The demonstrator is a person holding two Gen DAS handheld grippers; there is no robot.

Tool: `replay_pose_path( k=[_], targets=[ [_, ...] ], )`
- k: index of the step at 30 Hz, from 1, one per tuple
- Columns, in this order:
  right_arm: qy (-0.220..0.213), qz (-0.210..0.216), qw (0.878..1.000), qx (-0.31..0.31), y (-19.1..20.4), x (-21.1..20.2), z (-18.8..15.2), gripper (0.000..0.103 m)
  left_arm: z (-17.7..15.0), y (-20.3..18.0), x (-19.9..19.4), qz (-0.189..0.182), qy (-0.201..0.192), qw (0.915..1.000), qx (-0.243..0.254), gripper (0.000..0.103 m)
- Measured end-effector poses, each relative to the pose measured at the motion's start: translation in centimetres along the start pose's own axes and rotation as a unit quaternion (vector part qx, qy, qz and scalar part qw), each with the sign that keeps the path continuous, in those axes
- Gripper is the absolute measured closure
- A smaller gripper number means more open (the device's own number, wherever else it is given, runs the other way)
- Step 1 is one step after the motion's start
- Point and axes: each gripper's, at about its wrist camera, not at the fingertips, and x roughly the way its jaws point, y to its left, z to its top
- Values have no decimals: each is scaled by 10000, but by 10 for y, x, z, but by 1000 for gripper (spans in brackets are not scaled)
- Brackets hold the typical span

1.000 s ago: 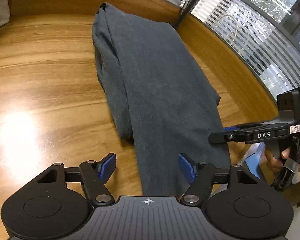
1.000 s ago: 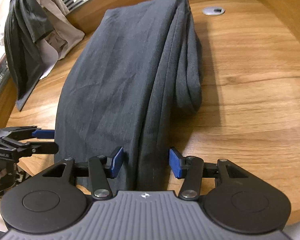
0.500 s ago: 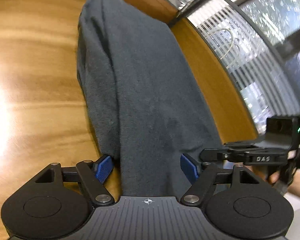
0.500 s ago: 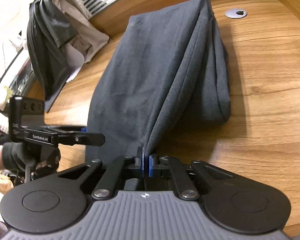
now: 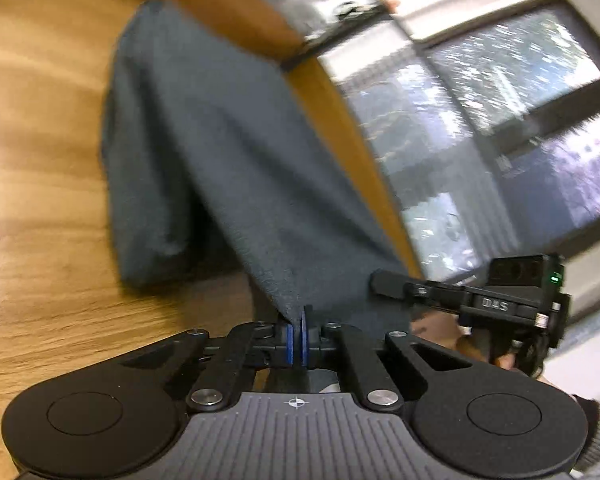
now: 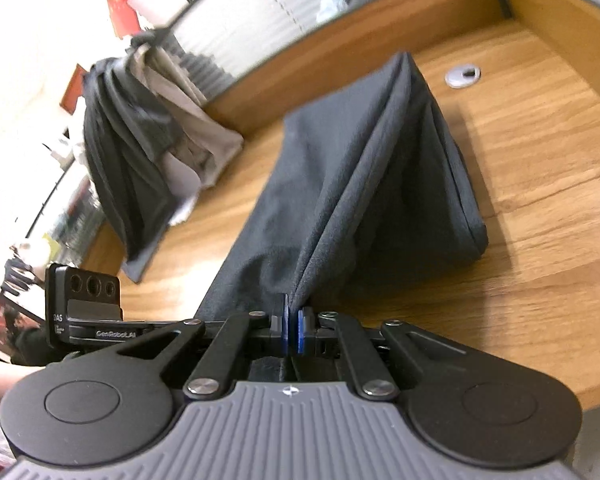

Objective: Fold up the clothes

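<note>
The left view is blurred. The left gripper (image 5: 298, 334) has just clamped the grey garment (image 5: 228, 152), lifted off the wooden table (image 6: 539, 208); the right gripper (image 6: 290, 330) pinches it too. Only the right view shows the clothes heap (image 6: 140, 152).

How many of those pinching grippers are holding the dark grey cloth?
2. The left gripper pinches one near corner of the dark grey cloth; the right gripper pinches the other.
</note>
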Motion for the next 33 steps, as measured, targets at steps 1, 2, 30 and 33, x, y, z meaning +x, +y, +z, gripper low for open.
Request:
replay_pose_path(
  k=[1,2,30,33],
  targets=[
    [-78,19,10000,5,6,-10,-3,98,-2,-11,-6,-75,-18,9999,141,97],
    [-157,38,9999,9,13,-21,-6,98,-5,-22,-12,-124,-32,9995,281,97],
    [-1185,556,9912,184,77,-385,-211,99,-241,-317,-115,-813,-1146,9677,2093,97],
    [-1318,566,9896,112,88,-411,-222,99,-256,-331,-119,-887,-1291,9662,2049,97]
  ],
)
